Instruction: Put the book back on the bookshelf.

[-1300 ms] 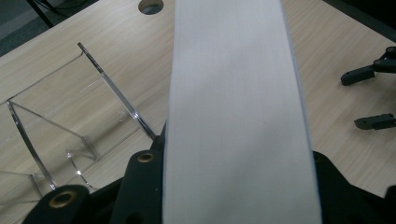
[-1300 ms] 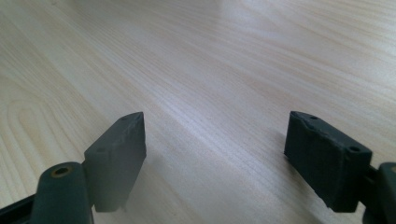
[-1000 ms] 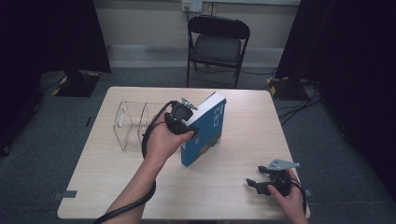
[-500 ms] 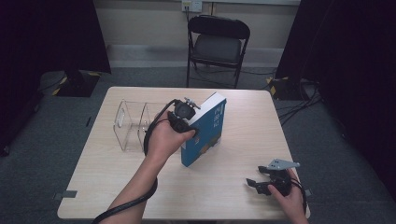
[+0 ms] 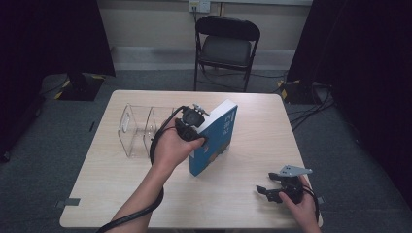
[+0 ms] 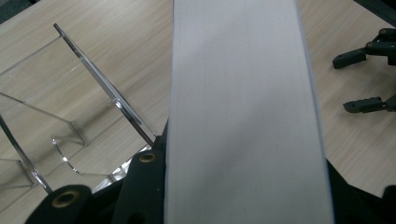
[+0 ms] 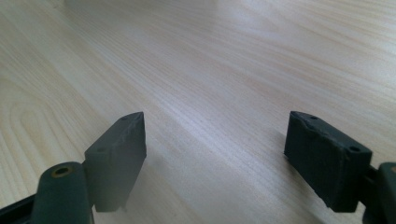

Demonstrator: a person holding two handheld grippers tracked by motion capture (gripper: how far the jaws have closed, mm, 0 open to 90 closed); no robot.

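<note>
Nearest the person, at the table's (image 5: 145, 204) front right corner, the right gripper (image 5: 266, 192) rests low on the wood in the right hand (image 5: 301, 206), its jaws spread wide with nothing between them; the right gripper view confirms this, with bare wood grain running between the two black pads (image 7: 119, 154). Farther in, near the middle of the table, the left hand (image 5: 170, 148) holds the left gripper (image 5: 198, 127) clamped on the top edge of a blue book (image 5: 214, 141), which stands on its lower edge and leans a little. The two grippers are well apart, with open tabletop between them. Just left of the book stands a clear plastic rack (image 5: 138, 128) with upright dividers, close beside the left hand. Beyond the table a black folding chair (image 5: 226, 46) stands against the wall. The left gripper view adds what the high view cannot: the white page edge of the book (image 6: 243, 116) rising straight up between the jaws, the rack's slanted divider (image 6: 102, 86) just beside it, and the right gripper's open jaws far off at the right edge.
</note>
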